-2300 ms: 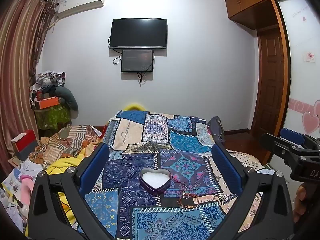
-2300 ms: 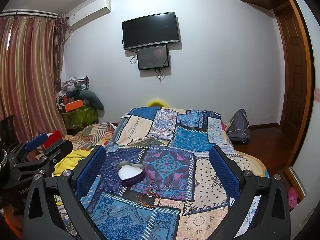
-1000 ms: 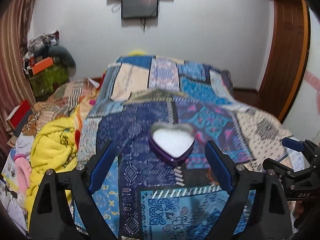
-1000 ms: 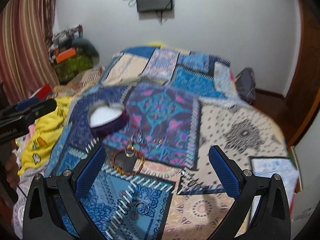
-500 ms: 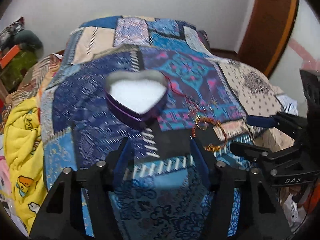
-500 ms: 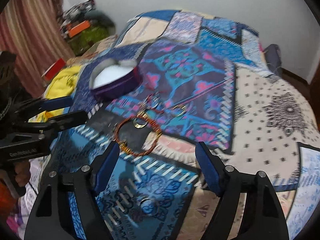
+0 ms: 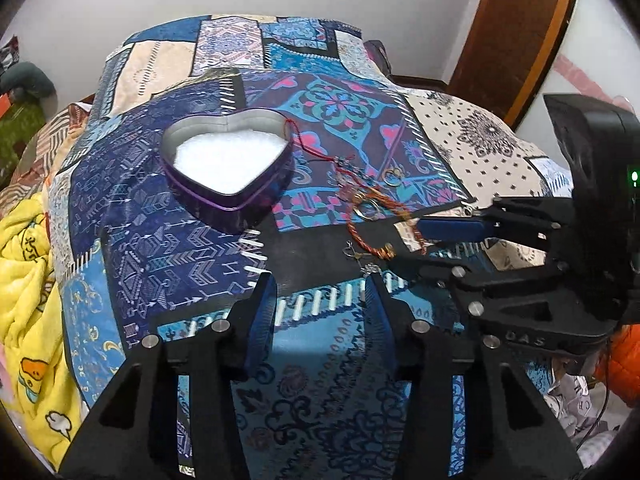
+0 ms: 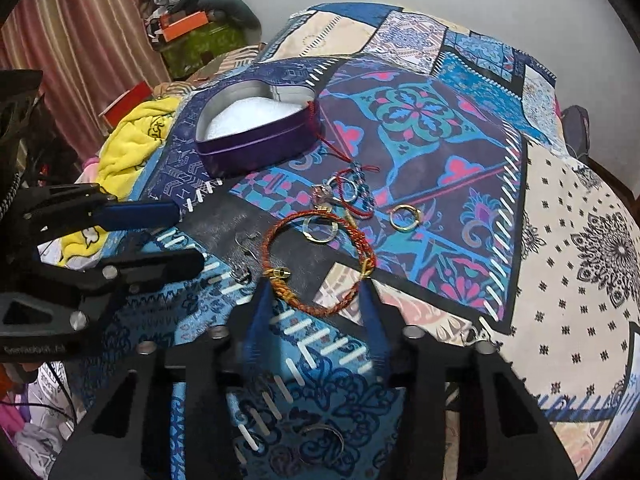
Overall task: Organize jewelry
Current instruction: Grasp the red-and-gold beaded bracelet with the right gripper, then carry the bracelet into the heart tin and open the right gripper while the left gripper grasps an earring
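Observation:
A purple heart-shaped tin (image 7: pixel 228 172) with a white lining sits open on the patchwork bedspread; it also shows in the right wrist view (image 8: pixel 256 128). A red-orange woven bracelet (image 8: pixel 316 260) lies near it, with gold rings (image 8: pixel 405 218), a red cord (image 8: pixel 352 196) and small earrings beside it. In the left wrist view the bracelet (image 7: pixel 372 220) lies right of the tin. My right gripper (image 8: pixel 312 292) is open, its fingers either side of the bracelet's near edge. My left gripper (image 7: pixel 320 284) is open and empty above the bedspread.
A yellow blanket (image 7: pixel 28 264) is heaped at the bed's left edge. Another ring (image 8: pixel 320 436) lies on the blue patch under my right gripper. Striped curtains (image 8: pixel 76 28) and piled clutter (image 8: pixel 196 12) stand at the left; a wooden door (image 7: pixel 516 32) is at the right.
Both grippers have dropped from looking across the room to close over the bed. Both have narrowed their jaws. The right one has moved up to the bracelet.

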